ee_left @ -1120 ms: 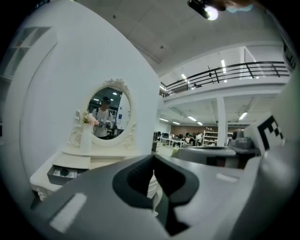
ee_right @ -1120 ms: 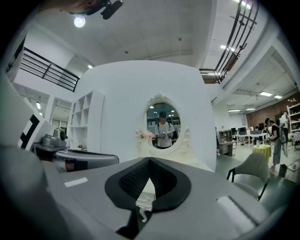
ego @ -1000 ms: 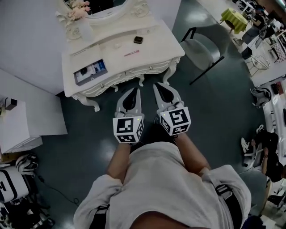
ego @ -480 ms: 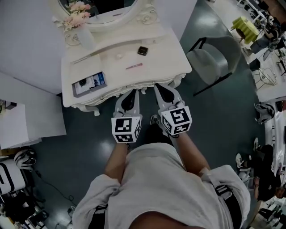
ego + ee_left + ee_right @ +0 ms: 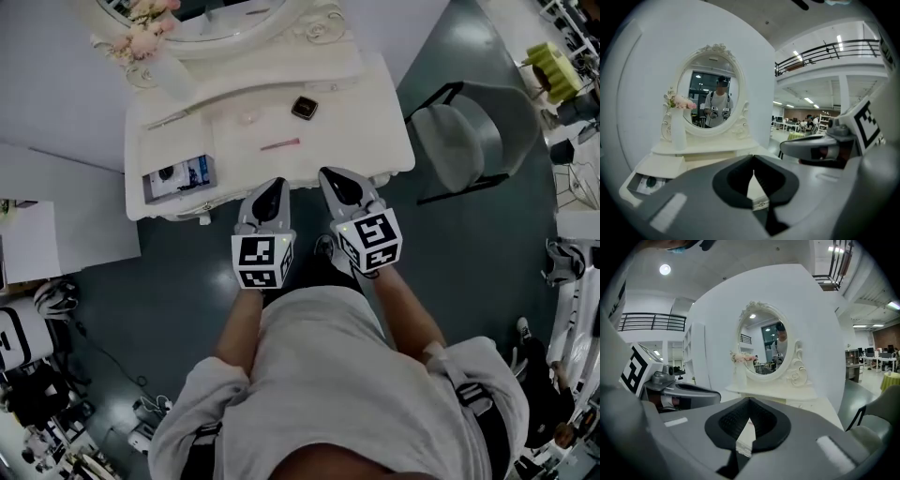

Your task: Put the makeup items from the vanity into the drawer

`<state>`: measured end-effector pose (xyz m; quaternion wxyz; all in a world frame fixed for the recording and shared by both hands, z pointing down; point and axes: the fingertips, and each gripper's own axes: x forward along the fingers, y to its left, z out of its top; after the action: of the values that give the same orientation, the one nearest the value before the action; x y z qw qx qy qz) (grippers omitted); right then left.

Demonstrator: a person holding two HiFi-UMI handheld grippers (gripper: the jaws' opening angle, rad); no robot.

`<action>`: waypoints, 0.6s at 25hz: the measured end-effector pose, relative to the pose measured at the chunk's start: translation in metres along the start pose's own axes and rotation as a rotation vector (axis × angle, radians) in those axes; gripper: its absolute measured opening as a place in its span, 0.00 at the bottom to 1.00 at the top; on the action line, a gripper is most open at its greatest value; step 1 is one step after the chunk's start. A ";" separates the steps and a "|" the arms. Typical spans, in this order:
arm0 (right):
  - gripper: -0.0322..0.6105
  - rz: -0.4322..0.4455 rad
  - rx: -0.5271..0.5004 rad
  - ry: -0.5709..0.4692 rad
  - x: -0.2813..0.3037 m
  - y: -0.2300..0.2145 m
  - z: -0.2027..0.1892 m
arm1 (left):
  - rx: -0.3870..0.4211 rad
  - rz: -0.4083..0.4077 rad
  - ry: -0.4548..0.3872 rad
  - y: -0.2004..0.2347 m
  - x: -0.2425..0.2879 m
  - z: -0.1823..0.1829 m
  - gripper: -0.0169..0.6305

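White table (image 5: 361,122), upper centre, carries one dark compact (image 5: 303,107) and one pink stick (image 5: 279,144). Two tools, left tool (image 5: 273,183) and right tool (image 5: 331,174), hang at its front edge, jaws pressed together, holding nothing.

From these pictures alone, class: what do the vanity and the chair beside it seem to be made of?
Vanity: probably painted wood, cream, satin; carved scrollwork round the mirror, though moulded resin is possible. Chair: smooth grey shell, likely plastic; thin black legs, probably metal.
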<state>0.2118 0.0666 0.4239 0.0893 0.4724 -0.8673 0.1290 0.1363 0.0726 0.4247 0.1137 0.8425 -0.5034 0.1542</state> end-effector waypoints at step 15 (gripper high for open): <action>0.05 0.080 0.008 0.108 0.064 -0.038 -0.023 | -0.013 0.007 0.142 0.024 0.069 -0.026 0.03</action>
<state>0.2101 0.0035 0.4687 0.1286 0.4300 -0.8790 0.1612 0.1422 0.0150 0.4757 0.1540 0.8271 -0.4979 0.2105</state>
